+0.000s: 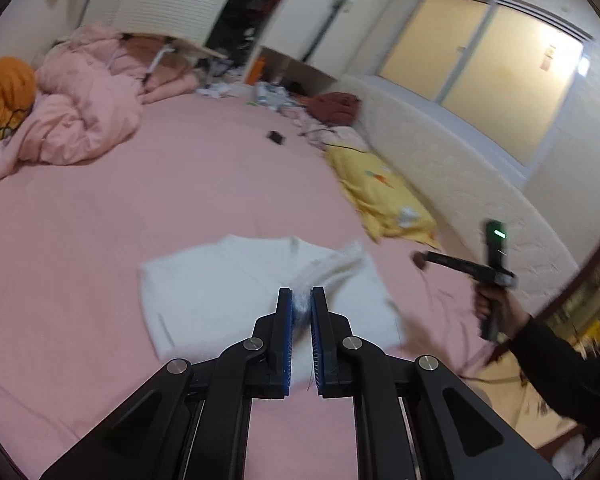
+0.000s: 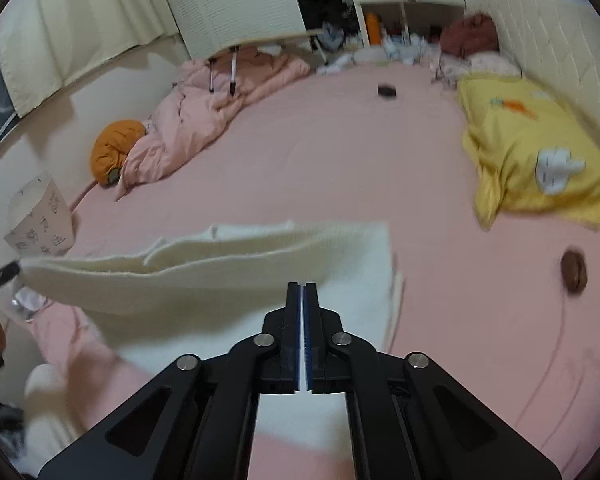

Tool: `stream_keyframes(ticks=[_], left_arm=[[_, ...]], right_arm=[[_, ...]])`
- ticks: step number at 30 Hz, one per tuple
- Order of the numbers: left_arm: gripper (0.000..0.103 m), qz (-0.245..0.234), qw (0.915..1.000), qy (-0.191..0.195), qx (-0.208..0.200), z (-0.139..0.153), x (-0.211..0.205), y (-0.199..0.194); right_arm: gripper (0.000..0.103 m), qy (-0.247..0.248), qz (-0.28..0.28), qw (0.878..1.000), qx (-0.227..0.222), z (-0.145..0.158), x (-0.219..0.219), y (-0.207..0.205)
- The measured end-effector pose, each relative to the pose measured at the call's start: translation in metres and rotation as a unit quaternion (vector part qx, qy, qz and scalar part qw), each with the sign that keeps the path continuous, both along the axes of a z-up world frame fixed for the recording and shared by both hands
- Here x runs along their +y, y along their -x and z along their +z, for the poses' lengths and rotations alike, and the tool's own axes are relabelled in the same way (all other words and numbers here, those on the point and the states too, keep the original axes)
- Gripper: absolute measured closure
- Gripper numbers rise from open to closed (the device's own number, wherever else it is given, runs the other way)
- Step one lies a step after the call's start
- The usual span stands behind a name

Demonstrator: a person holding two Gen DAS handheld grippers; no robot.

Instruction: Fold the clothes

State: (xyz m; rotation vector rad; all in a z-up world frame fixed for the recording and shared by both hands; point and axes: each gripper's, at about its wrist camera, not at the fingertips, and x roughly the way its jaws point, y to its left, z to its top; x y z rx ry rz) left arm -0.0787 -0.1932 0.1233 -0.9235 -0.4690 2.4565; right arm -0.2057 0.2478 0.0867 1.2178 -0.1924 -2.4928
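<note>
The left hand-held gripper (image 1: 301,294) is clamped on the white sweater (image 1: 220,280), mid-frame. The right hand-held gripper (image 2: 302,286) pinches its lifted hem above the pink bed (image 2: 340,152).

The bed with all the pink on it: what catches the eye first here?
A white knitted garment lies mid-bed on the pink sheet, one edge lifted where the left gripper has pinched it. Behind it, a crumpled pink duvet is heaped at the far left. A yellow cartoon-print pillow rests along the right-hand wall.

Home bedroom — pink bed (image 1: 180,208), rumpled duvet (image 1: 80,120), pillow (image 2: 540,152) — open wardrobe (image 1: 244,20).
</note>
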Motion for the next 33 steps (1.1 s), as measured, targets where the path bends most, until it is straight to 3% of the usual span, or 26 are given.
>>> stream_keyframes(ticks=[3, 4, 5, 6, 7, 8, 9, 10, 12, 14, 17, 21, 24, 27, 28, 29, 31, 33], left_arm=[[0.102, -0.011, 0.9996, -0.025, 0.003, 0.003, 0.010, -0.045], [0.102, -0.013, 0.9992, -0.038, 0.003, 0.002, 0.010, -0.057], [0.102, -0.014, 0.9986, -0.050, 0.002, 0.000, 0.010, -0.069], [0.102, -0.015, 0.9984, -0.055, -0.003, -0.004, 0.010, -0.078], [0.102, -0.015, 0.9986, -0.048, -0.014, -0.012, 0.011, -0.085], [0.102, -0.013, 0.9988, -0.038, -0.028, -0.021, 0.013, -0.089], [0.102, -0.007, 0.9987, -0.023, -0.046, -0.032, 0.015, -0.089], [0.100, 0.002, 0.9976, -0.010, -0.068, -0.044, 0.017, -0.087], [0.087, 0.022, 0.9929, -0.011, -0.116, -0.072, 0.018, -0.079], [0.063, 0.043, 0.9866, -0.030, -0.154, -0.099, 0.023, -0.070], [0.060, 0.077, 0.9718, -0.042, -0.219, -0.145, 0.037, -0.050], [0.060, 0.120, 0.9428, -0.062, -0.305, -0.207, 0.051, -0.024], [0.059, 0.140, 0.9356, -0.098, -0.309, -0.222, 0.052, -0.020], [0.059, 0.147, 0.9266, -0.174, -0.299, -0.225, 0.048, -0.013], [0.068, 0.144, 0.9253, -0.182, -0.300, -0.224, 0.050, -0.009], [0.092, 0.139, 0.9259, -0.185, -0.299, -0.221, 0.053, -0.006], [0.094, 0.129, 0.9270, -0.190, -0.296, -0.214, 0.060, 0.001], [0.094, 0.112, 0.9325, -0.192, -0.285, -0.202, 0.070, 0.005]], right_arm=[[0.087, 0.072, -0.016, 0.995, -0.062, -0.019, -0.001, -0.015], [0.079, 0.111, -0.030, 0.989, -0.096, -0.029, 0.000, -0.019], [0.057, 0.147, -0.047, 0.979, -0.136, -0.043, 0.001, -0.022], [0.042, 0.178, -0.060, 0.967, -0.170, -0.057, 0.003, -0.026], [0.014, 0.197, -0.076, 0.958, -0.194, -0.071, 0.002, -0.029], [0.011, 0.216, -0.091, 0.947, -0.218, -0.084, 0.001, -0.032], [0.011, 0.230, -0.105, 0.938, -0.238, -0.097, 0.000, -0.034], [0.011, 0.227, -0.117, 0.936, -0.242, -0.104, -0.001, -0.036], [0.011, 0.237, -0.131, 0.932, -0.241, -0.112, -0.003, -0.037], [0.011, 0.257, -0.124, 0.931, -0.229, -0.113, -0.011, -0.032], [0.011, 0.284, -0.115, 0.929, -0.206, -0.110, -0.021, -0.015], [0.012, 0.298, -0.122, 0.928, -0.186, -0.114, -0.023, 0.027], [0.016, 0.284, -0.132, 0.931, -0.187, -0.127, -0.021, 0.058], [0.019, 0.271, -0.145, 0.932, -0.193, -0.143, -0.017, 0.080], [0.021, 0.269, -0.148, 0.931, -0.198, -0.149, -0.018, 0.087], [0.023, 0.269, -0.149, 0.929, -0.207, -0.157, -0.018, 0.094], [0.035, 0.276, -0.146, 0.926, -0.214, -0.168, -0.018, 0.103], [0.063, 0.287, -0.133, 0.926, -0.204, -0.169, -0.021, 0.110]])
